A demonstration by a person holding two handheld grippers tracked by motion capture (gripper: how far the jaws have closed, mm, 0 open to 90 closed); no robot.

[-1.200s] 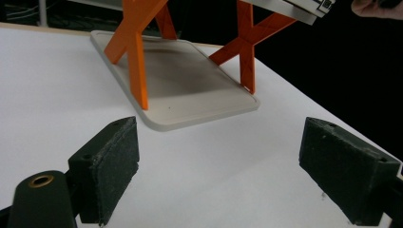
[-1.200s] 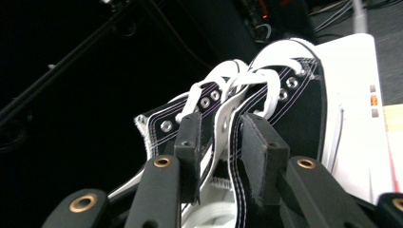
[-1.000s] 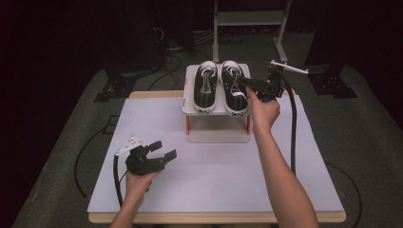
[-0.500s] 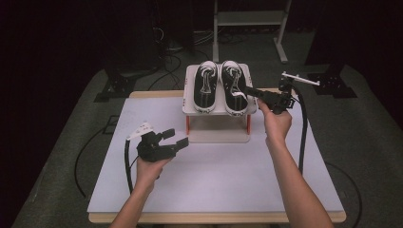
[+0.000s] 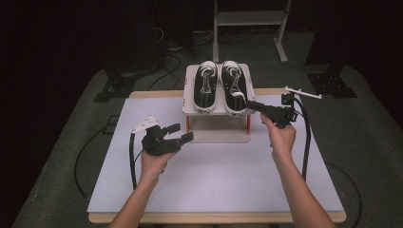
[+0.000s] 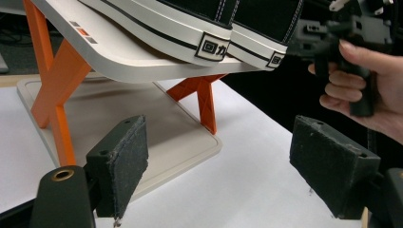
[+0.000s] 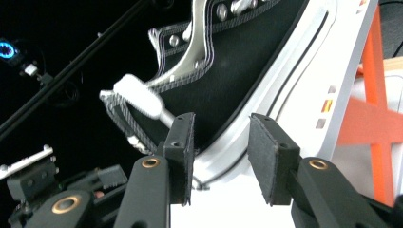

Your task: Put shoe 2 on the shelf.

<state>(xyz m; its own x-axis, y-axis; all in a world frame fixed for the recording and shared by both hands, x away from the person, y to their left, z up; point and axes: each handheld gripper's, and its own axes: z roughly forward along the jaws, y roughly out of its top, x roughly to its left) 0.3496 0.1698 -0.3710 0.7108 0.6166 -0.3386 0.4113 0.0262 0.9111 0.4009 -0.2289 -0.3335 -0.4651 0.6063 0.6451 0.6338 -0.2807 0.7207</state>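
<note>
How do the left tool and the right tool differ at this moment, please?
The left tool hovers over bare white table, well short of the shoe stand; the right tool is at the stand's upper shelf, by the heel of the right-hand sneaker. The left tool's jaws stand wide; the right tool's sit closer together, straddling the sole edge without pressing on it. Both are black, hand-held, and grip nothing.
</note>
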